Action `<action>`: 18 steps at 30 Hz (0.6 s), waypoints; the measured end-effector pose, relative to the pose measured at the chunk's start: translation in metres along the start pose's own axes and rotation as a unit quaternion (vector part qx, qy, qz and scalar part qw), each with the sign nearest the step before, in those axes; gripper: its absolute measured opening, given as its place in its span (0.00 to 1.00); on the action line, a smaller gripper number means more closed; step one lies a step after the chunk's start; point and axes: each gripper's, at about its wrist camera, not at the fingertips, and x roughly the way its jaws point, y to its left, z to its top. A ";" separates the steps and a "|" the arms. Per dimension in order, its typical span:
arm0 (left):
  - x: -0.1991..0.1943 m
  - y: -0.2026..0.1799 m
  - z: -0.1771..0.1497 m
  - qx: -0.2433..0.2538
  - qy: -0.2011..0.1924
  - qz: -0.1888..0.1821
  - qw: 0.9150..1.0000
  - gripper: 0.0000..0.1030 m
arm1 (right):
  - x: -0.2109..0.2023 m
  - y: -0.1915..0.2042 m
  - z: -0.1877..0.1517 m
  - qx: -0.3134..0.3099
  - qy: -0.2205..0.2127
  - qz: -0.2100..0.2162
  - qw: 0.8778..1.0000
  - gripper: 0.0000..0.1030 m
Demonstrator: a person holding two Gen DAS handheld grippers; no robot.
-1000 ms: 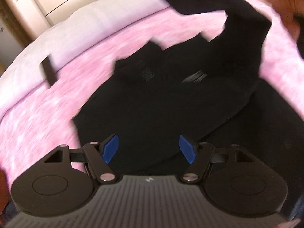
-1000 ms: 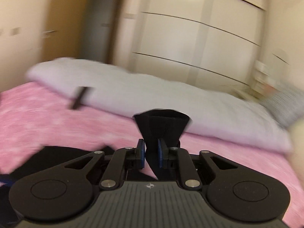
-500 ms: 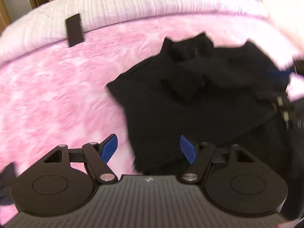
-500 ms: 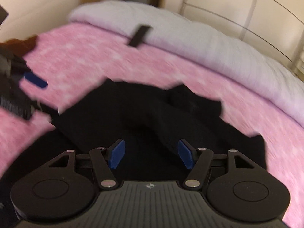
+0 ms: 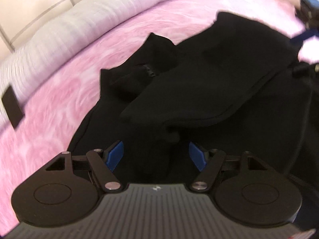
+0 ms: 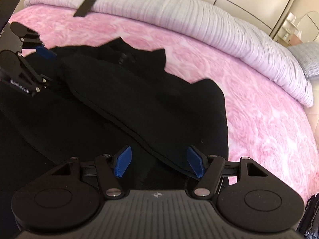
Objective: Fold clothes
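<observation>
The sleeve [image 6: 139, 99] lying diagonally across the black garment [image 5: 199, 103] is sitting loosely, so a careless pinch is likely to be dragging it off the body and undoing the fold; the black-on-black layers are also making edges hard to pick out. The left gripper [image 5: 156, 157], its fingers having just been narrowing, is standing apart with nothing pinched. The right gripper [image 6: 159, 163] fingers have just been widening and are holding nothing, hovering over the sleeve hem. The garment is lying rumpled on the pink bedspread [image 6: 259, 109], collar and zip toward 12 o'clock, a white duvet [image 6: 199, 16] beyond
</observation>
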 end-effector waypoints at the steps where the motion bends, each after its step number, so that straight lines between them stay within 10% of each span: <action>1: 0.006 -0.006 0.002 0.012 0.004 0.016 1.000 0.45 | 0.004 -0.003 -0.002 -0.001 0.003 -0.002 1.000 0.65; 3: 0.009 -0.013 0.004 0.041 0.011 0.047 0.998 0.16 | 0.008 -0.009 -0.007 -0.013 0.007 -0.007 1.000 0.66; 9: -0.048 -0.012 -0.007 0.205 -0.019 0.208 0.956 0.09 | 0.020 -0.027 -0.013 -0.051 0.013 -0.024 0.998 0.69; 18: -0.021 -0.049 -0.069 0.294 0.085 0.100 0.947 0.10 | 0.041 -0.037 -0.011 -0.044 0.019 -0.029 0.998 0.73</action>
